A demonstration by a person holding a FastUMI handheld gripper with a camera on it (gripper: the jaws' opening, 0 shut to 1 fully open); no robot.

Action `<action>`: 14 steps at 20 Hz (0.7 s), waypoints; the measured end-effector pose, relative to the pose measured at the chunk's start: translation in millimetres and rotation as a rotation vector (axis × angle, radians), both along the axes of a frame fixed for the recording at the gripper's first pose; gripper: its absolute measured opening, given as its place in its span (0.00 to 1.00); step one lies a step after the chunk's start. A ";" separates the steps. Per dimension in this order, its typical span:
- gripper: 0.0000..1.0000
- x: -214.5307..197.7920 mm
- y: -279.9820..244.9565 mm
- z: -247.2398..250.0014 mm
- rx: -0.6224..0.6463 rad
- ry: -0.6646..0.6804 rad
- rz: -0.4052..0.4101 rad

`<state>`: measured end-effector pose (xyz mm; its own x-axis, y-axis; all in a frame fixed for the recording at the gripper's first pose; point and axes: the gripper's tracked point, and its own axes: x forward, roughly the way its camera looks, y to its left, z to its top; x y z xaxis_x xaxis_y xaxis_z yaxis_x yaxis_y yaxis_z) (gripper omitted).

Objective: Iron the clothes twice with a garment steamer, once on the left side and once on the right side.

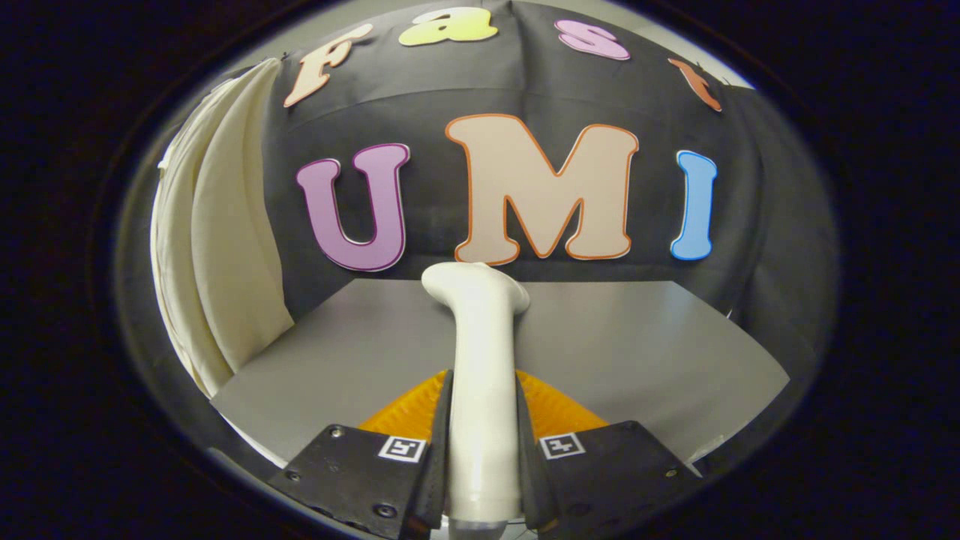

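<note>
Garment steamer (pixel 480 360) handle, fingers (pixel 435 457) pressed both sides

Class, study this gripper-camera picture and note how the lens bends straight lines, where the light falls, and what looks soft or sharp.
In the gripper view, fisheye bends the grey table edge and the cream garment into curves; light is soft and even, dimming outward; the white steamer handle, clamped between the gripper fingers, shows a mild sheen and looks slightly soft up close.

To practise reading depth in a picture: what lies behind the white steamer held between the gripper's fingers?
Behind the steamer clamped in the gripper lie the grey table and the black cloth wall. The cream garment hangs off to its side. The strip of table directly behind the handle is covered.
</note>
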<state>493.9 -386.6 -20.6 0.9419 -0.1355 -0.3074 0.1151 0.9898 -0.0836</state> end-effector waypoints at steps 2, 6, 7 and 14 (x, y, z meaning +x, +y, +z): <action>0.40 -2.4 1.9 2.2 -0.004 0.015 -0.011; 0.37 -13.9 9.3 14.1 -0.008 -0.004 -0.021; 0.36 -19.0 15.5 18.5 0.001 -0.011 -0.009; 0.36 -86.0 67.5 41.4 0.013 -0.049 0.002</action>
<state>407.8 -319.0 20.9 0.9559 -0.1303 -0.2631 0.1172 0.9910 -0.0648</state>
